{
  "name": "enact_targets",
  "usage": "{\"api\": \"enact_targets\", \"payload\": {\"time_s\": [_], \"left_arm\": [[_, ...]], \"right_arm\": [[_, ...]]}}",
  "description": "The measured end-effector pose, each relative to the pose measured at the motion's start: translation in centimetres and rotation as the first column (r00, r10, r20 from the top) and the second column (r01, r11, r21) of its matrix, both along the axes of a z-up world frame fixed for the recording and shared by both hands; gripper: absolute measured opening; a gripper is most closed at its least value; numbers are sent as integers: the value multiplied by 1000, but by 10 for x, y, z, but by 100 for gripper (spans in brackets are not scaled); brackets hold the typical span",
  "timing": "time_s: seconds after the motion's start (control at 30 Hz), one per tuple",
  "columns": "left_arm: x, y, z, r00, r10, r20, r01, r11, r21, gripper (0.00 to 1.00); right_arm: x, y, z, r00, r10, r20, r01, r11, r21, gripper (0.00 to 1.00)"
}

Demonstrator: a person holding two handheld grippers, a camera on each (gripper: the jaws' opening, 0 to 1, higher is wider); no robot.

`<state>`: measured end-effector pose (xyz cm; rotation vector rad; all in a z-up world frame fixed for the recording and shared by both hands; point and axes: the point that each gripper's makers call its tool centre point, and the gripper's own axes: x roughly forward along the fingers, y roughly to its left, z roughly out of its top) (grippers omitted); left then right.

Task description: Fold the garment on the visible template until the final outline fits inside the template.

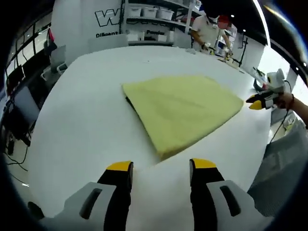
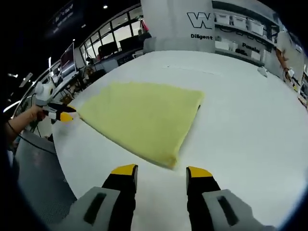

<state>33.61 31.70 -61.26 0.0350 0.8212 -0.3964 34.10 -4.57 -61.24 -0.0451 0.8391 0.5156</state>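
Jaws apart on both: left gripper and right gripper hold nothing, hovering over the white surface just short of the garment's near edge. Yellow garment lies folded flat mid-surface, roughly trapezoid outline. Dark sliver shows under its left corner in the left gripper view. Shelving with bins sits behind the surface.

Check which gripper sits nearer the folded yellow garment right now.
Hard to call; roughly equal. The left gripper hangs open just off a corner of the yellow garment. The right gripper hangs open just off its near folded edge. Neither touches it.
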Motion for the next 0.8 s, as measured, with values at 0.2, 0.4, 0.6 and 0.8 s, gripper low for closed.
{"api": "enact_targets", "payload": {"time_s": [0.2,0.4,0.6,0.8], "left_arm": [[-7,-3,11,1000,24,21,-23,999,-26,72],[-10,-6,23,998,48,50,-44,996,-77,83],[-20,-8,35,996,41,84,-36,997,-64,97],[-30,-11,45,994,36,104,-29,998,-63,99]], "right_arm": [[-6,6,14,999,-34,11,34,999,21,65],[-13,12,25,998,-51,23,50,998,29,82],[-21,15,36,997,-72,38,72,997,23,89],[-29,24,47,994,-84,68,82,996,25,99]]}}
